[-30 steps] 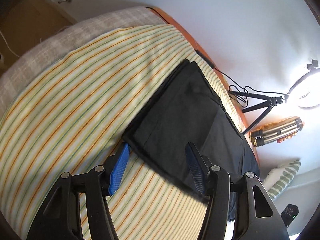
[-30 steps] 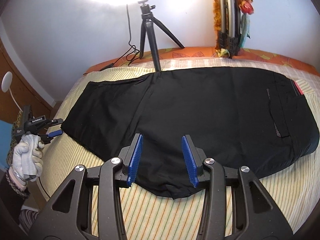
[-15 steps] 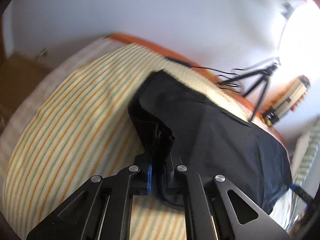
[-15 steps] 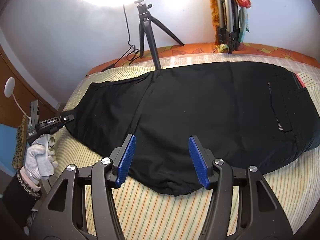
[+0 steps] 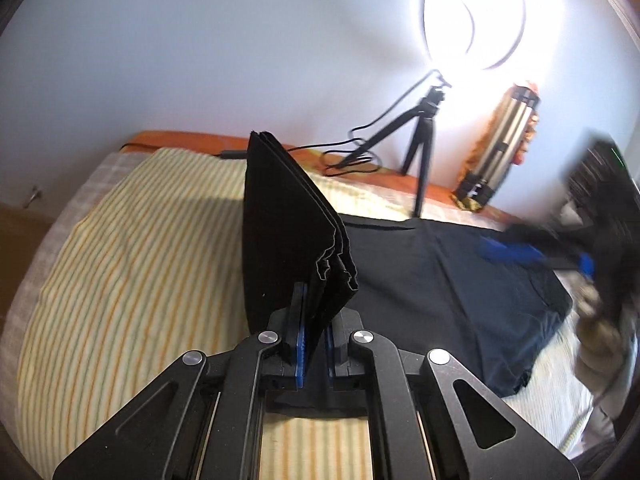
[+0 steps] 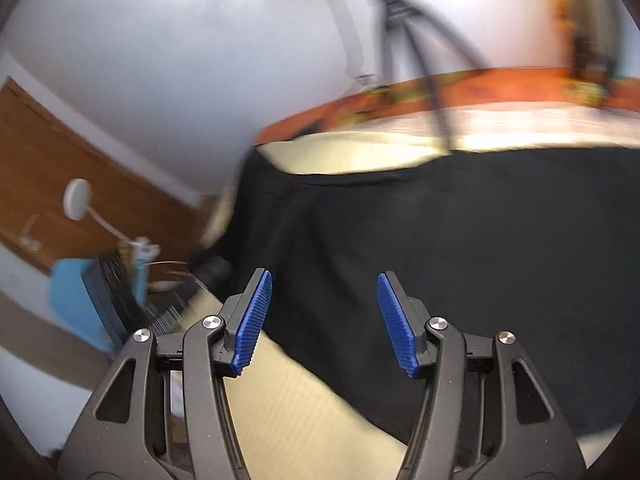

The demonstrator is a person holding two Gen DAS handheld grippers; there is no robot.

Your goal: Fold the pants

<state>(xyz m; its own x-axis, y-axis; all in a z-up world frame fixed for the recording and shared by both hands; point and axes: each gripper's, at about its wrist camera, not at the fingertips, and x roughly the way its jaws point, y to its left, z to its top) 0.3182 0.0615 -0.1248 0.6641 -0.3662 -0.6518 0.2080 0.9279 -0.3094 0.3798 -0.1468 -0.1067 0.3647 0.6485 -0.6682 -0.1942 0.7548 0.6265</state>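
Note:
Black pants (image 5: 440,264) lie across a striped bedsheet (image 5: 120,264). My left gripper (image 5: 314,344) is shut on the pants' leg-end hem, which stands up from the bed as a folded black flap (image 5: 284,232). In the right wrist view the pants (image 6: 460,248) fill the middle and right of the blurred frame. My right gripper (image 6: 324,320) is open and empty, low over the pants' near edge. It also shows blurred at the far right of the left wrist view (image 5: 532,256).
A ring light on a tripod (image 5: 424,152) and a cable stand on the orange bed edge (image 5: 192,138) by the wall. A metal cylinder (image 5: 500,140) leans there. A wooden door (image 6: 60,168) and a blue box (image 6: 76,300) are off the bed's left side.
My left gripper closed on the pants' leg end and lifted it up, swinging toward the waist. My right gripper opened wider and moved left along the near edge.

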